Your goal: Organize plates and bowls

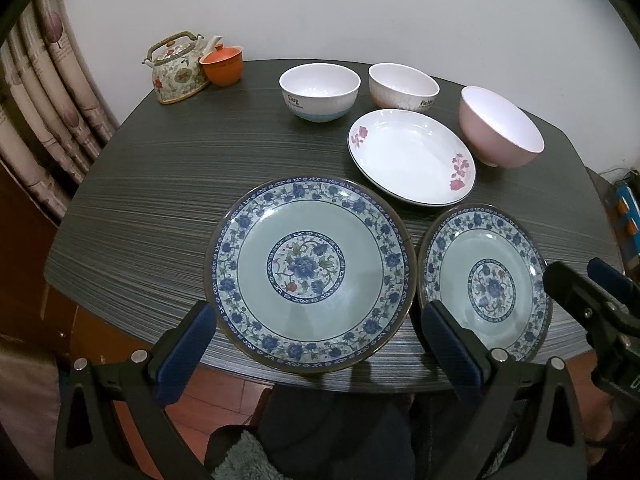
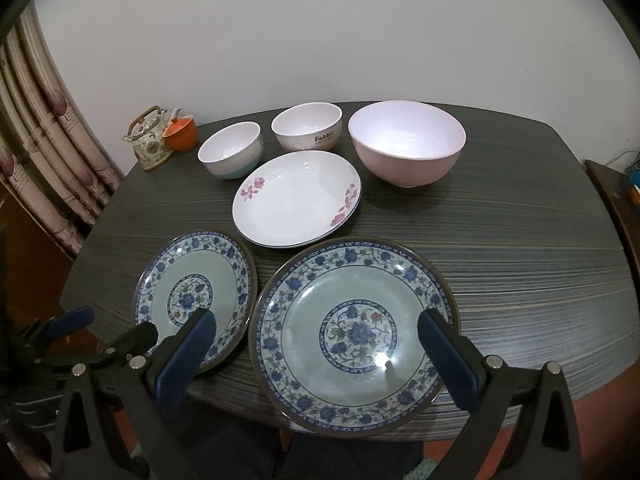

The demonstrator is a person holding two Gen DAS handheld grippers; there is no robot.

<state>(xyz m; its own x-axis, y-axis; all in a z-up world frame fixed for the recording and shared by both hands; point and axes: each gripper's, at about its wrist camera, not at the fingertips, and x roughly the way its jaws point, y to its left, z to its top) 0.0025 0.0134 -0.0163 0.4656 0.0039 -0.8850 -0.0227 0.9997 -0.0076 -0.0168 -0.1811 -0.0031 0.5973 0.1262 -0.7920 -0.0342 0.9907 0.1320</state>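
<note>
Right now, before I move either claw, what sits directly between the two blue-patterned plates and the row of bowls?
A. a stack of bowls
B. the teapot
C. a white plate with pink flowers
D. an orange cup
C: the white plate with pink flowers lies on the table just behind the two blue-patterned plates and in front of the three bowls, nothing stacked on it.

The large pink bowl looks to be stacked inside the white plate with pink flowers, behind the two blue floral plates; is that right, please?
Not quite: the large pink bowl stands on the dark wood-grain table beside the white plate with pink flowers, not inside it, as the right wrist view shows. Both sit behind the two blue floral plates.
</note>
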